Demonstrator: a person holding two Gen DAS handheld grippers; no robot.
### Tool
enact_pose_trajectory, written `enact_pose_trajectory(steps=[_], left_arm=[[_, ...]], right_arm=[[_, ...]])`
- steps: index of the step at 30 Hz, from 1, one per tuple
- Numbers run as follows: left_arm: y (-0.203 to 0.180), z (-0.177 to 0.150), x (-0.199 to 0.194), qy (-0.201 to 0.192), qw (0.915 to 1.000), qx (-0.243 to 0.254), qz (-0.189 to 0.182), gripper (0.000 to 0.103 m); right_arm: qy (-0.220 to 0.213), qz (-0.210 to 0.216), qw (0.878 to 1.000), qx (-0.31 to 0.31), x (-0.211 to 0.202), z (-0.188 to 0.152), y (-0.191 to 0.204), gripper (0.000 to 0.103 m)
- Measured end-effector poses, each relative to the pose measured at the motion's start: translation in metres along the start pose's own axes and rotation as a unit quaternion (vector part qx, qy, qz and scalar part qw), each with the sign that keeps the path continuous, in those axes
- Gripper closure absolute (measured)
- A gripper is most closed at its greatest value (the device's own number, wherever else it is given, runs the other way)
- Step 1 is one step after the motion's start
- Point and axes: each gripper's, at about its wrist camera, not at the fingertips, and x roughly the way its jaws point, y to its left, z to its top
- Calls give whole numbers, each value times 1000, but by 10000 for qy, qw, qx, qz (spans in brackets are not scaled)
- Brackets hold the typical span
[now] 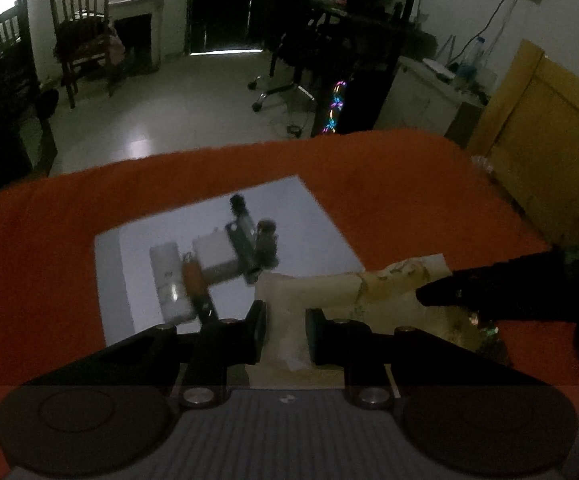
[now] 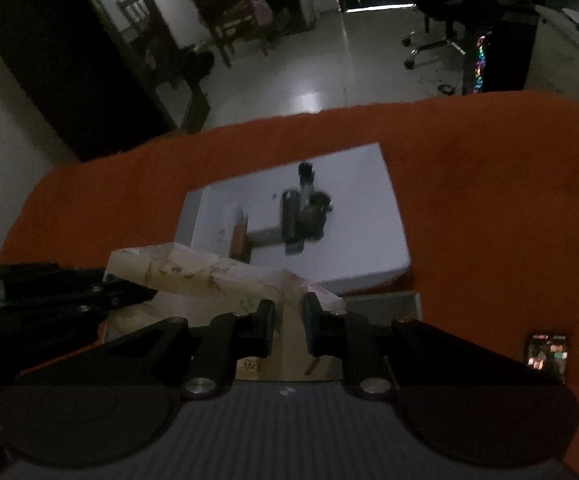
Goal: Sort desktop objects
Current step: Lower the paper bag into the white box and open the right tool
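The left gripper (image 1: 285, 334) and the right gripper (image 2: 289, 328) each clench one end of a pale, printed tissue pack (image 1: 373, 284), holding it between them above the orange-covered surface (image 1: 389, 184), probably to carry it together. Just beyond it lies a white board (image 1: 313, 220) bearing a gathered cluster of small items: a white tube (image 1: 169, 280), a white box (image 1: 213, 254) and dark pieces.

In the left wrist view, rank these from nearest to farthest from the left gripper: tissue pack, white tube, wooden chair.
1. The tissue pack, pinched in the left gripper.
2. The white tube, just left of it on the white board.
3. The wooden chair, far across the room, upper left.
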Motion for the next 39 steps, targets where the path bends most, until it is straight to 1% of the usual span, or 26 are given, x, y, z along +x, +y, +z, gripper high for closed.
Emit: enact_pose_trajectory(steps=[7, 13, 17, 19, 22, 25, 30, 39], left_arm=[[11, -35, 14, 137, 9997, -113, 169, 85], [19, -56, 34, 243, 9989, -309, 262, 85], [21, -74, 49, 319, 9979, -407, 392, 85], [25, -81, 57, 337, 9971, -533, 435, 85], [29, -90, 70, 429, 9959, -622, 505, 85], [31, -98, 80, 493, 9952, -625, 565, 85], [35, -102, 92, 552, 9933, -810, 609, 85], [39, -104, 105, 654, 9905, -1043, 610, 85]], right_arm=[[308, -24, 9993, -212, 28, -22, 6, 86], [584, -51, 9977, -336, 58, -39, 3, 86], [741, -51, 9962, -459, 80, -46, 1, 86], [792, -69, 9954, -536, 93, -49, 1, 86], [914, -21, 9947, -479, 114, -55, -4, 86], [932, -4, 9943, -526, 128, -58, -6, 86], [1023, -22, 9934, -527, 147, -58, -12, 86], [1061, -44, 9927, -563, 157, -54, -16, 86]])
